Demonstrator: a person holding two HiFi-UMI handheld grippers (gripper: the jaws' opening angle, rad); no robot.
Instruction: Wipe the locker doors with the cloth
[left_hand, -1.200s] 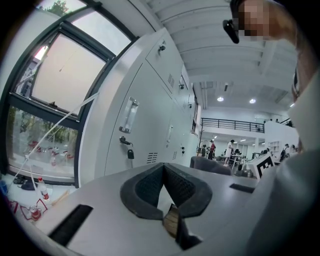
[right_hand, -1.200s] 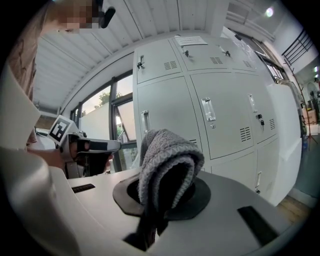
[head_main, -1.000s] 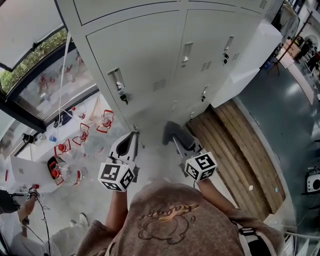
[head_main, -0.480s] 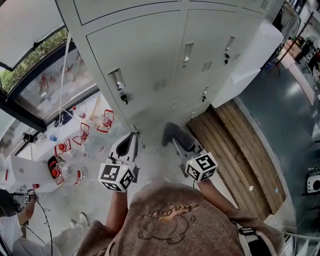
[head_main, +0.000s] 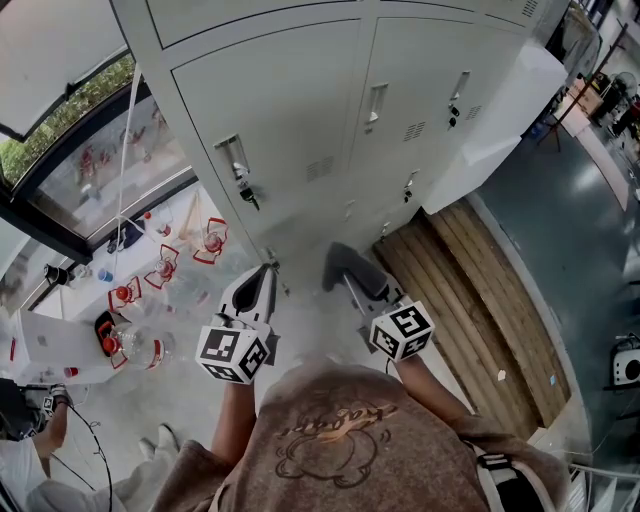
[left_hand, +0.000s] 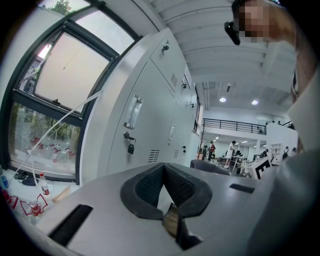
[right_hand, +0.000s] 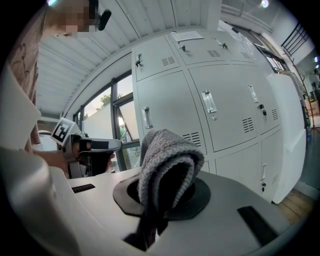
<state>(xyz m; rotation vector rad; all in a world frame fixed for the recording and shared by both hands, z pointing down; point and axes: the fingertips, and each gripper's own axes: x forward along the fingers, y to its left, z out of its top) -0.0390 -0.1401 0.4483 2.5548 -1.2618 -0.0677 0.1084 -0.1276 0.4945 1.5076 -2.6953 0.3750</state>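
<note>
- two claws: right claw clamped on the grey cloth, left claw pinched together, empty.
- cloth looks soft, light and floppy; holding its bunched fold should suit the locker doors.

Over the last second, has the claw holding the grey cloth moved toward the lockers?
No. The right claw, shut on the cloth, sits at the same spot beside the wooden planks, no nearer the lockers.

Wooden planks lie at the right; what may be red-topped bottles cluster beneath the window.
</note>
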